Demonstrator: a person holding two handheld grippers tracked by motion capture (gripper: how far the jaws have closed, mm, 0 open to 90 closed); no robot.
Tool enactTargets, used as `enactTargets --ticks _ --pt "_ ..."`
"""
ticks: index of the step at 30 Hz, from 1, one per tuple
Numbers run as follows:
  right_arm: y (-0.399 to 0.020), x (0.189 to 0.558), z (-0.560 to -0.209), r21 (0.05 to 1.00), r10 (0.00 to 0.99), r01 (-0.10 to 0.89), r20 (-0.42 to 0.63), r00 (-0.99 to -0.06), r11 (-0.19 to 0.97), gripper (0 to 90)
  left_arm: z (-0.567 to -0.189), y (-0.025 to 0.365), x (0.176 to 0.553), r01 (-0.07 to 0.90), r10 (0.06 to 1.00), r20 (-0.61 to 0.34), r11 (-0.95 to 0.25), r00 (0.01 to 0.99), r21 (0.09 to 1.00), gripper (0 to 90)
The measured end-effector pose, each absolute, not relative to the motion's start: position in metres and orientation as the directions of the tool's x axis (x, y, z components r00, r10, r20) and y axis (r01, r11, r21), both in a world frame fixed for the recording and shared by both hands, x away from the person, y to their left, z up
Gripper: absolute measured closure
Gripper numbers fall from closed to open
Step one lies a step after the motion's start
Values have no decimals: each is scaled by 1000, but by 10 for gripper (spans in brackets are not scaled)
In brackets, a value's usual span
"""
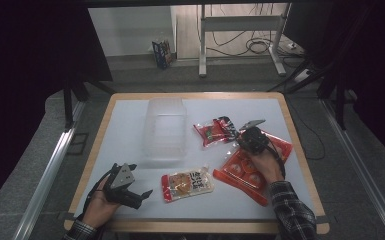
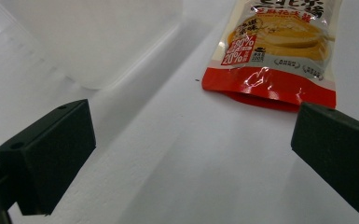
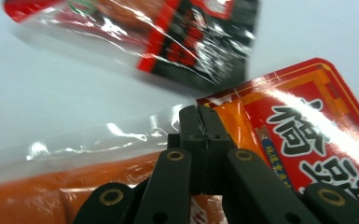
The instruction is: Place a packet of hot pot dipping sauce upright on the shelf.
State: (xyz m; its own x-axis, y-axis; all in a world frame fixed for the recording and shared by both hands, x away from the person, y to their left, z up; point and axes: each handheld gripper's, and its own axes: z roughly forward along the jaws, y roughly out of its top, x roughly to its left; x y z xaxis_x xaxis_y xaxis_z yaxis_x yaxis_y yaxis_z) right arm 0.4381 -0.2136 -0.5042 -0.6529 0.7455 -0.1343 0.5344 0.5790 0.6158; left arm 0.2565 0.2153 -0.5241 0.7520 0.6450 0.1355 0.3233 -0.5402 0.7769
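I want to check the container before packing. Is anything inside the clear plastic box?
The clear plastic box looks empty: the white table cover shows through its walls. All three snack packets lie outside it. Its far inner corners are hard to judge.

A table (image 1: 300,150) with a pale wooden rim carries a white mat (image 1: 125,135) over most of its top. On the mat stands a clear plastic box (image 1: 166,129), upright and toward the far middle. Near the front middle lies a snack packet (image 1: 187,184) with a red end and a yellow picture. To the right of the box lies a smaller red and black packet (image 1: 214,131). Just beside it, farther right, lies a large orange packet (image 1: 240,172) with round pieces showing through. Beyond the table, a metal desk frame (image 1: 240,30) stands on the floor with cables (image 1: 260,46) under it, and a small carton (image 1: 162,53) stands near the wall.
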Motion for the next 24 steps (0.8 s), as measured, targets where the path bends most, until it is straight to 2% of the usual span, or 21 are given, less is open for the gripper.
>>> enactTargets --ticks 9,11,13,19,24 --pt "-259 427 -500 626 820 594 -135 -556 505 885 -524 214 256 321 642 140 -546 754 774 0" --pt "-266 423 -504 548 820 623 -251 -514 558 884 -524 214 256 319 641 141 -547 755 774 0" --pt "-280 414 -506 607 835 607 -192 -516 514 884 -524 214 257 319 639 141 -548 756 774 0" --pt "-300 395 -498 639 856 635 -73 -511 434 879 -524 213 257 315 636 148 -554 757 771 0" --pt "-303 366 -490 654 828 622 -10 -561 430 869 -524 213 257 316 639 145 -550 755 773 0"
